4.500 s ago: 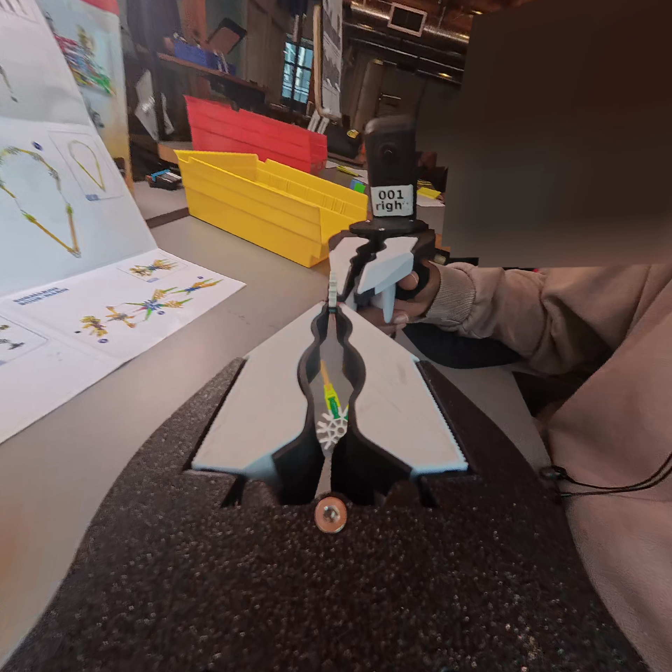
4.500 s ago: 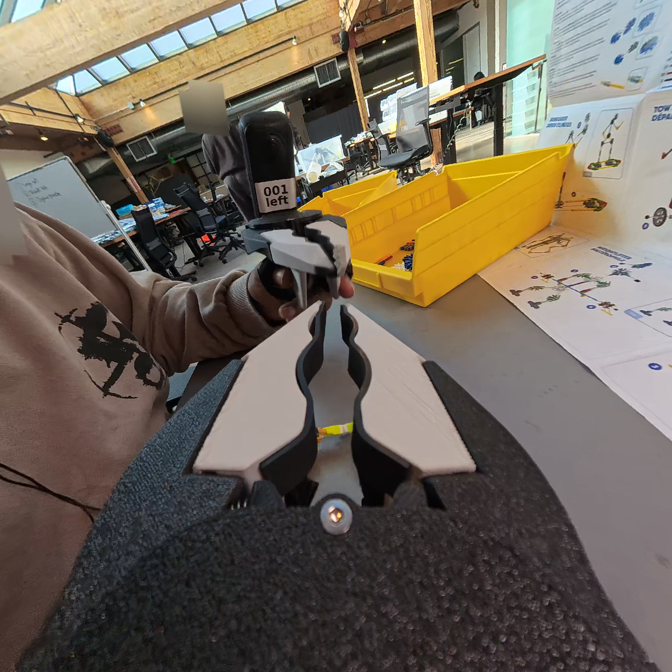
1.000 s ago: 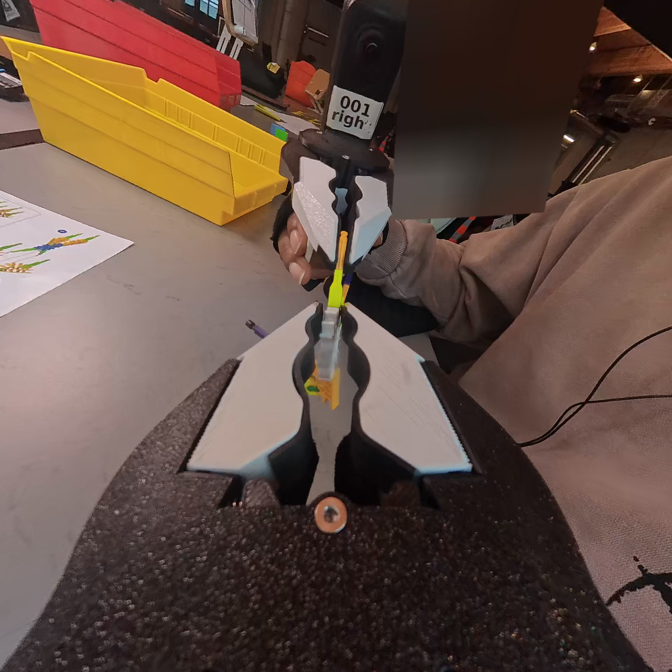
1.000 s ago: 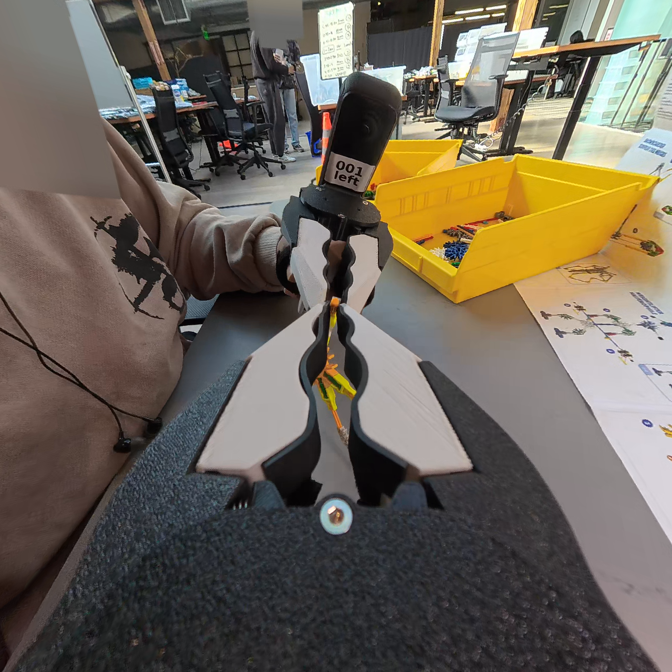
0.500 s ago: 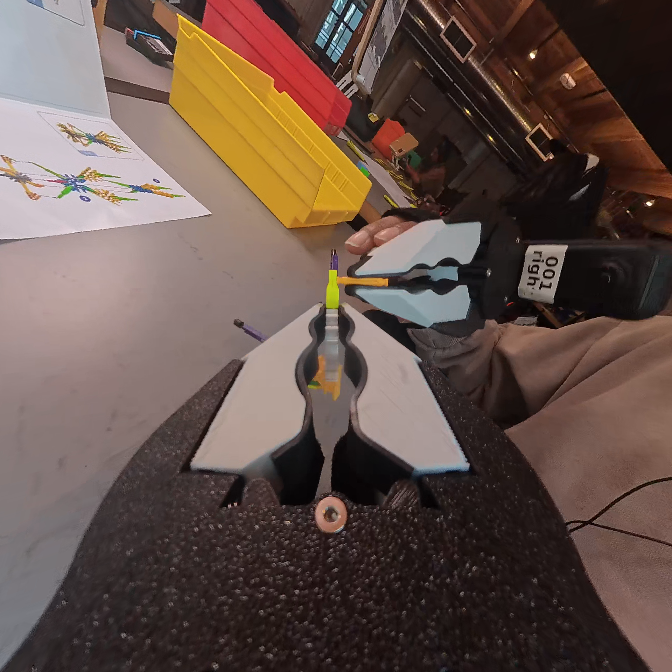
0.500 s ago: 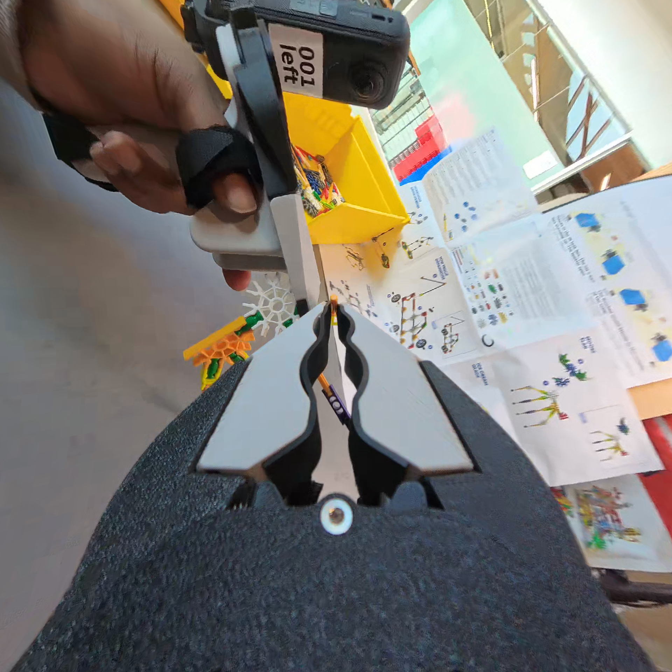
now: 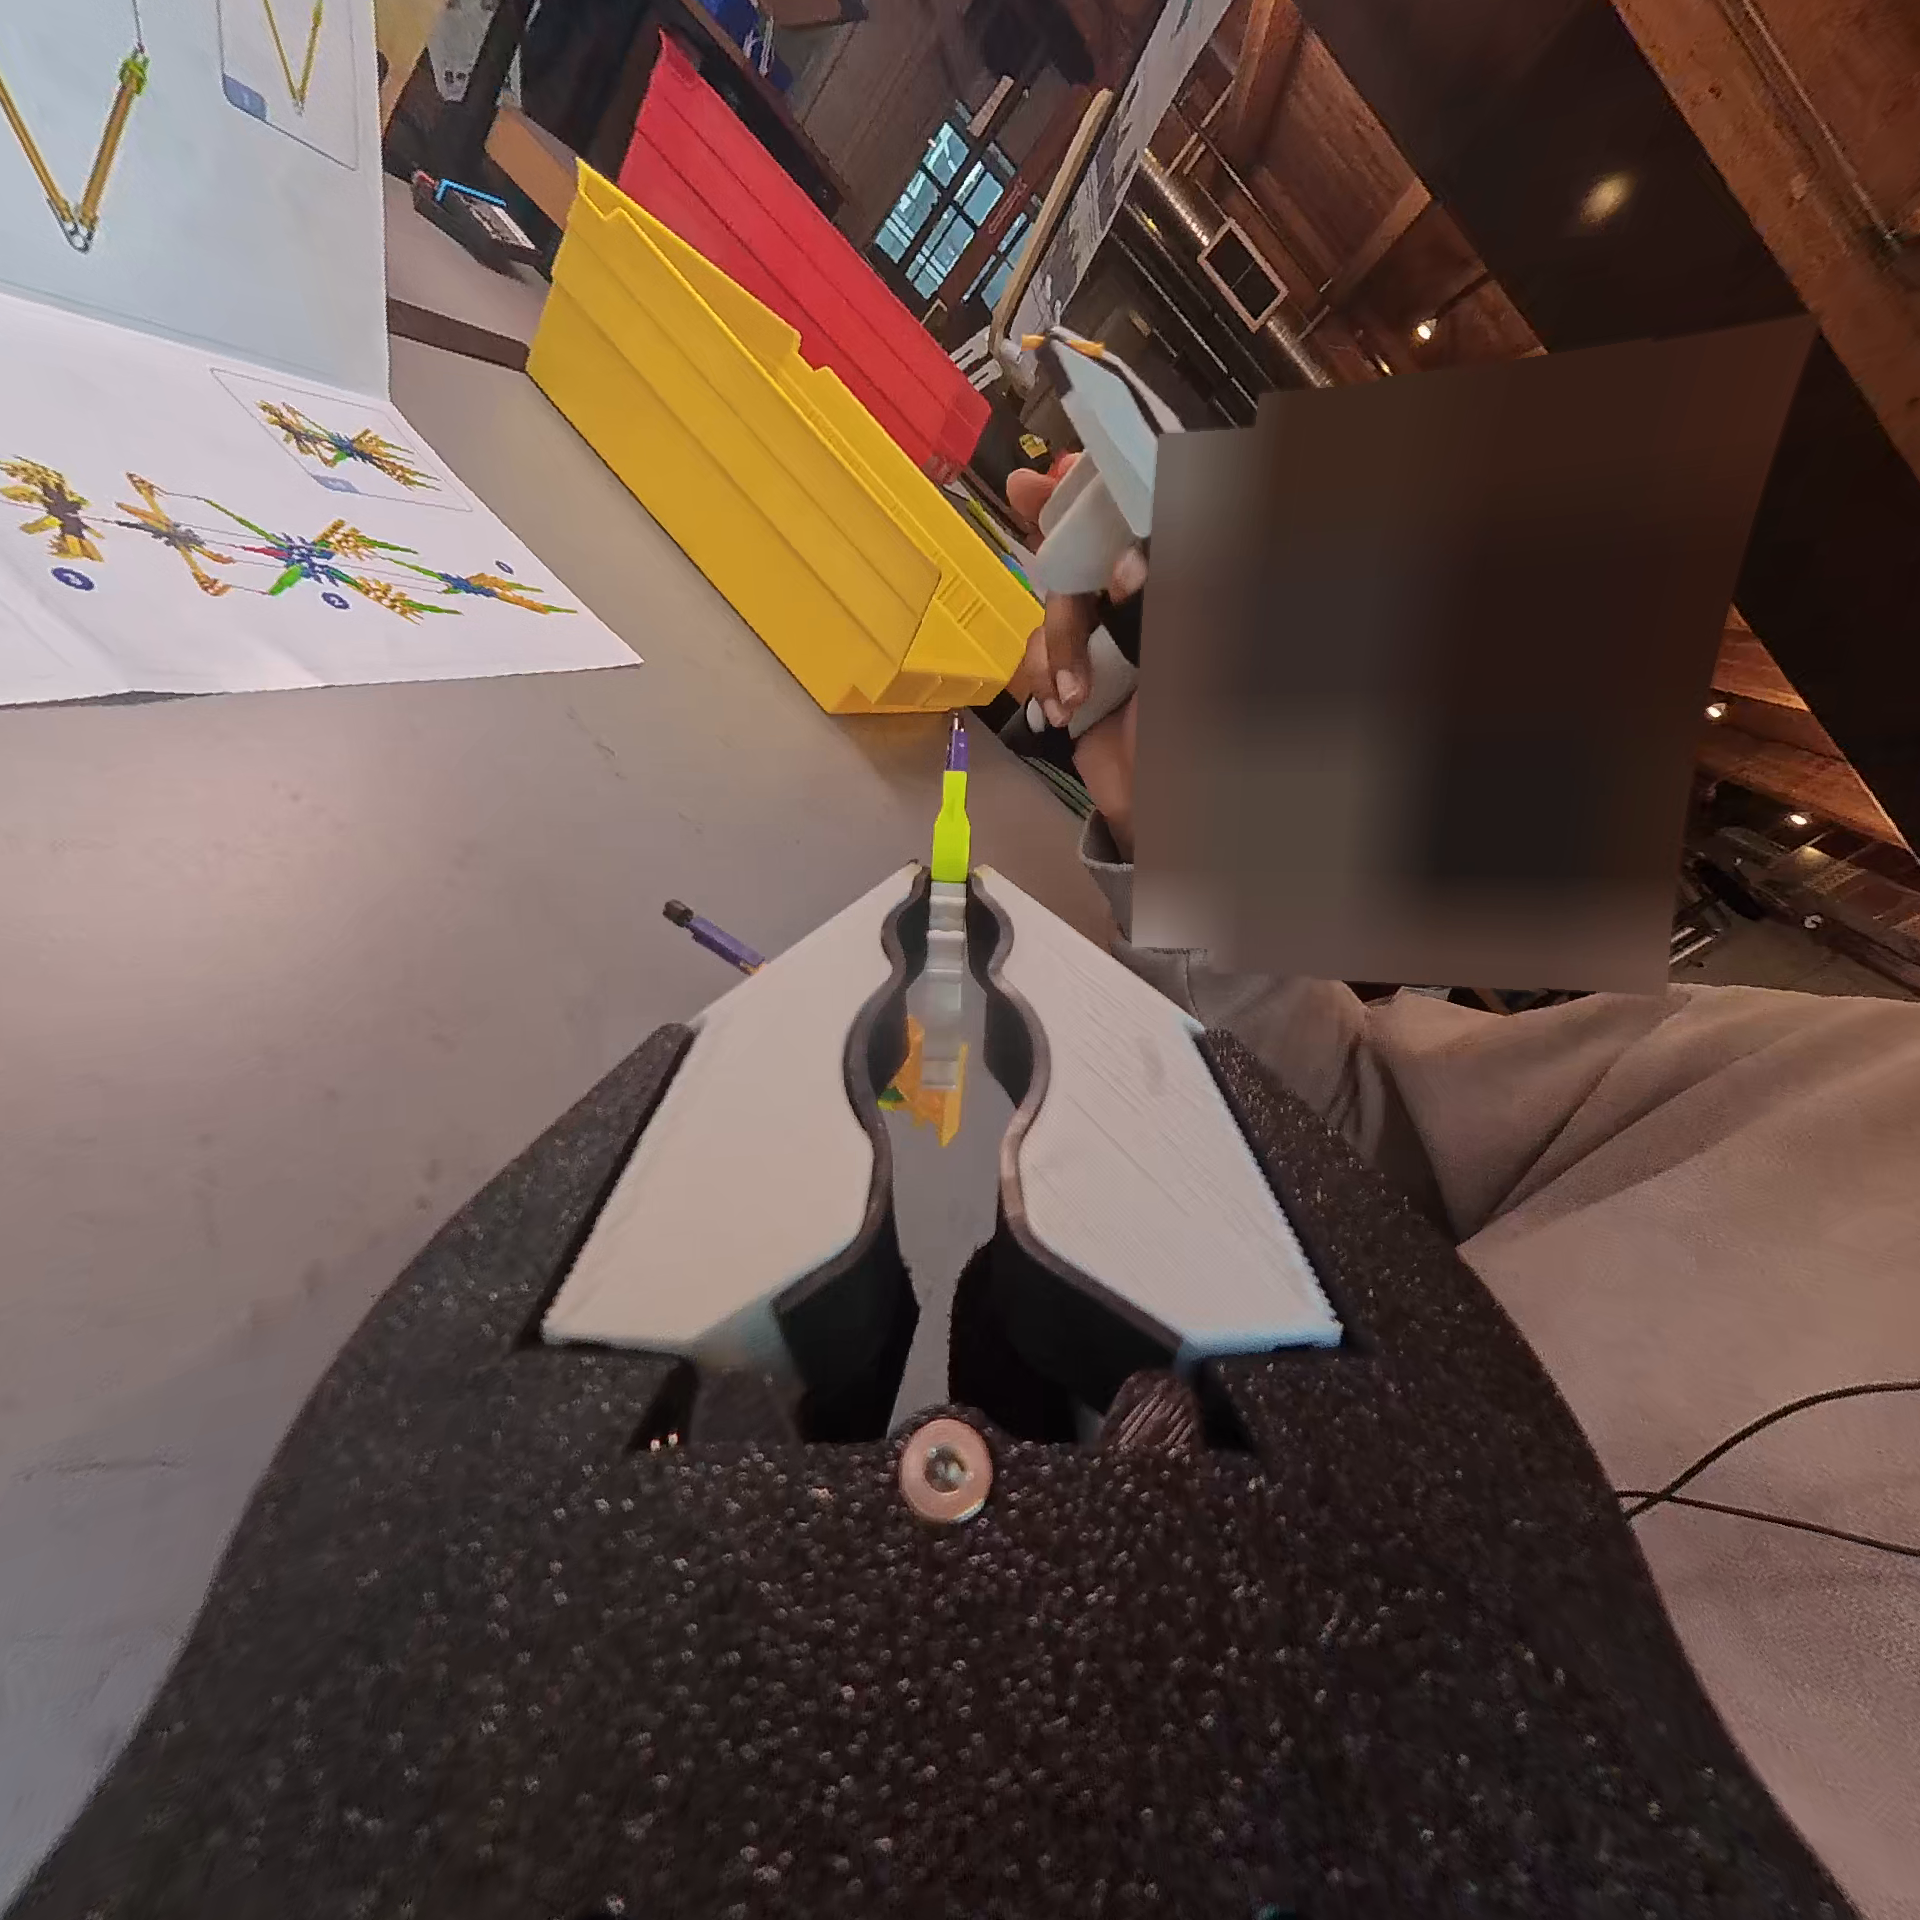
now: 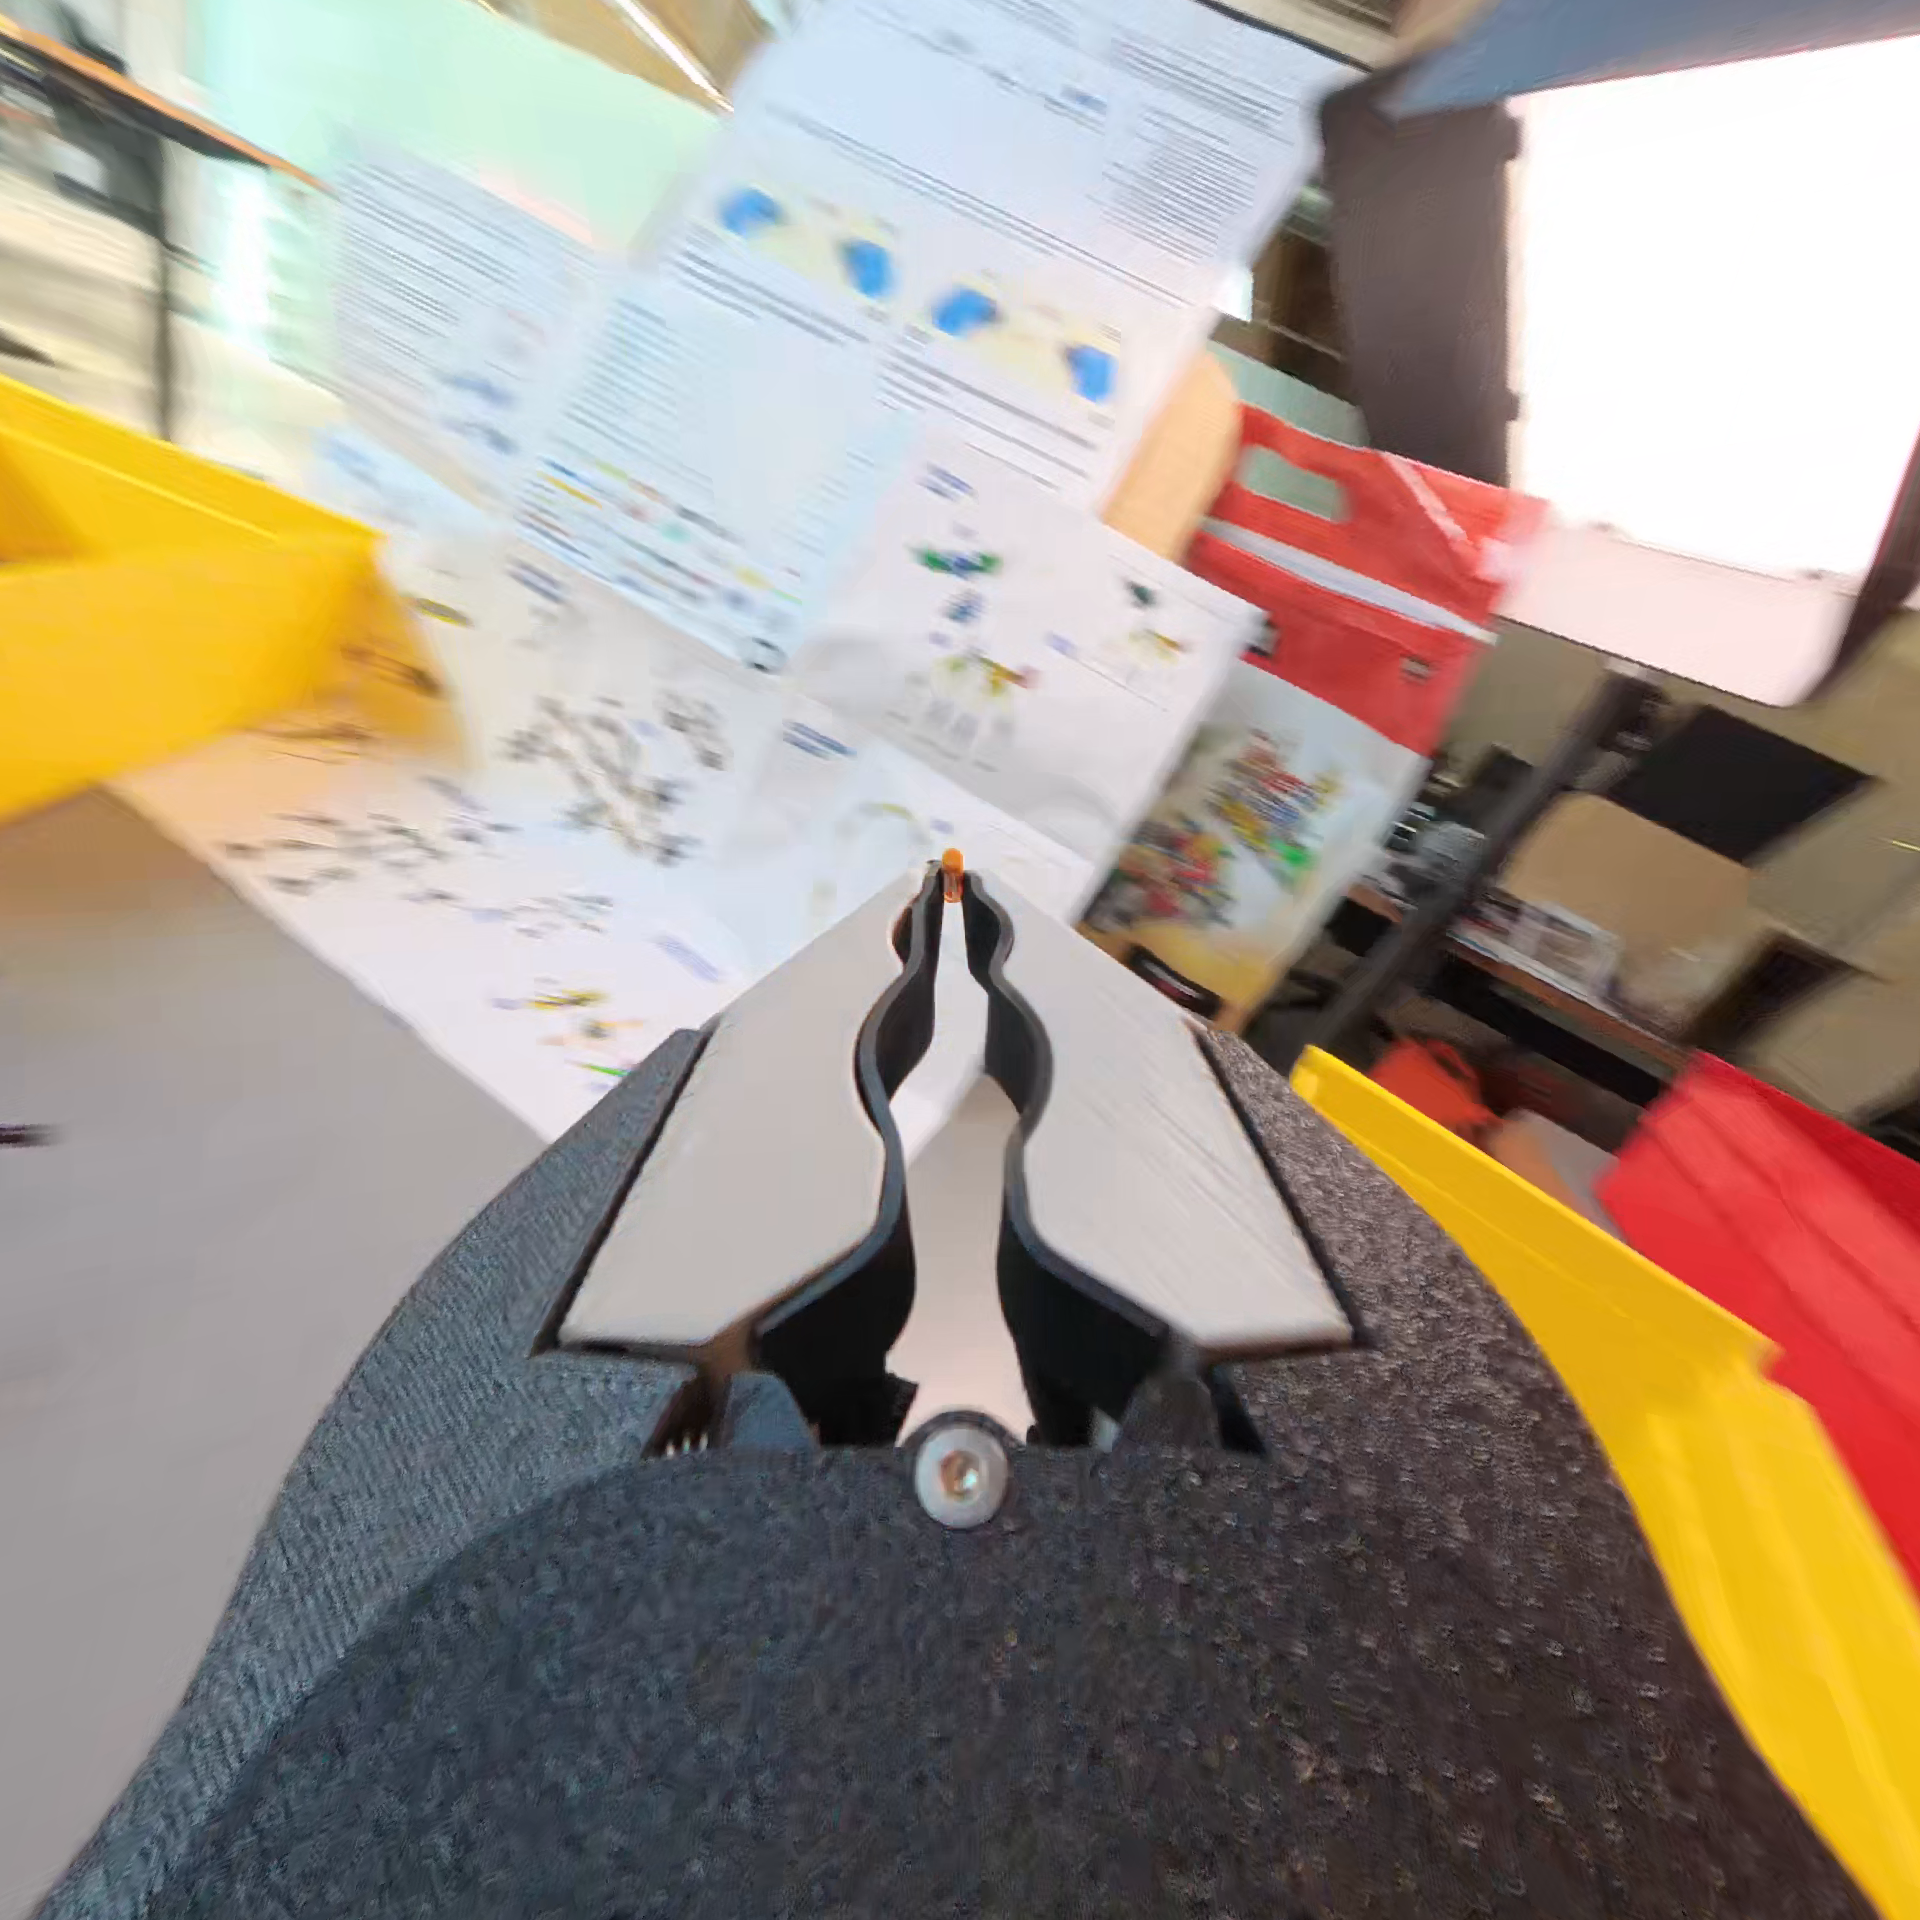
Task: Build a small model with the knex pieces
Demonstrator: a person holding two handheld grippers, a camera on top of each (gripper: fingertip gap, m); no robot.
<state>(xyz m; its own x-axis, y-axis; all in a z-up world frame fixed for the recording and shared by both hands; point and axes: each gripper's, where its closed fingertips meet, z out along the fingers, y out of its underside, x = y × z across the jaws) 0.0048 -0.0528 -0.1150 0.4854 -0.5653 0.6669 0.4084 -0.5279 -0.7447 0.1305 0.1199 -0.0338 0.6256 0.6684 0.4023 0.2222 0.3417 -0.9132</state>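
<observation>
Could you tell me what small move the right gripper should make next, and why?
Probably bring the right gripper back beside the left gripper. It pinches a thin orange rod high above the table, well away from the toy assembly clamped in the left one.

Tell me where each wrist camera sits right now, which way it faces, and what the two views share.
Left wrist view: behind the left gripper, jaws shut on a small white, lime and orange toy-rod assembly; faces across the grey table to the person's sleeve and the raised right gripper.
Right wrist view: behind the right gripper, pinching a thin orange rod; faces the blurred instruction sheets.
Shared: yellow plastic bin, red bin, sheets.
</observation>
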